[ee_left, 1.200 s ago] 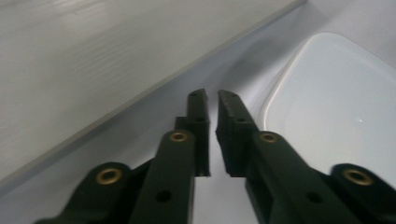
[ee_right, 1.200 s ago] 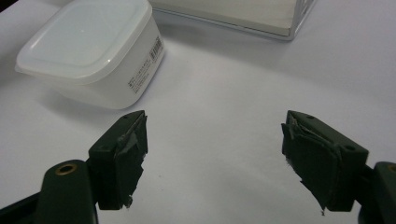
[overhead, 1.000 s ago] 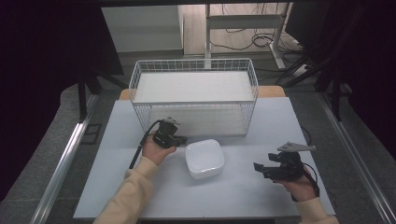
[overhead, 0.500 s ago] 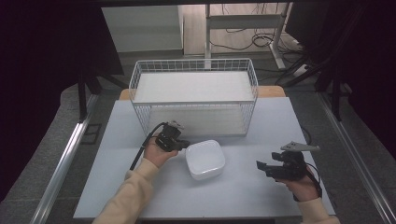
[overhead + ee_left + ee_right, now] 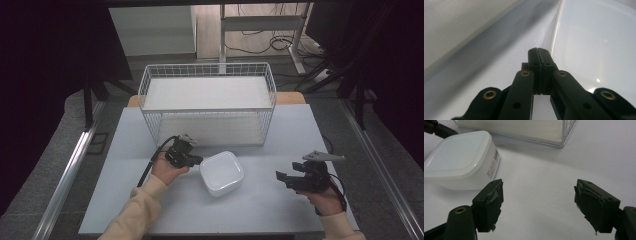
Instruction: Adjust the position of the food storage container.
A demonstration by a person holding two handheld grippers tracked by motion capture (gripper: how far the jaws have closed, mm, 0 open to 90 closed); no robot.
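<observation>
— Watching from the desk's near edge, what worries you?

— Over towards the near right corner, the right gripper (image 5: 281,177) hovers with its jaws spread wide and nothing between them, well apart from the white container (image 5: 221,172). I'd guess it has to travel across before it can help, and until then the tub has no second hold.

— And the left one?

— The left gripper (image 5: 199,160) has its jaws pressed fully together, gripping nothing, tips right against the container's left side near the desk's middle. Closed like that it can only push. I reckon a shove could slide the tub away or twist it, since nothing steadies it on the smooth top.

— Could it tip?

— Possibly, if the tips ride up onto the lid (image 5: 456,153) edge instead of the wall.

— What stands beyond?

— The wire basket (image 5: 207,103), along the far edge, just behind the container. A forward push might jam the tub against its mesh, and its rim stands high, so lifting over it needs a real grip first.
</observation>
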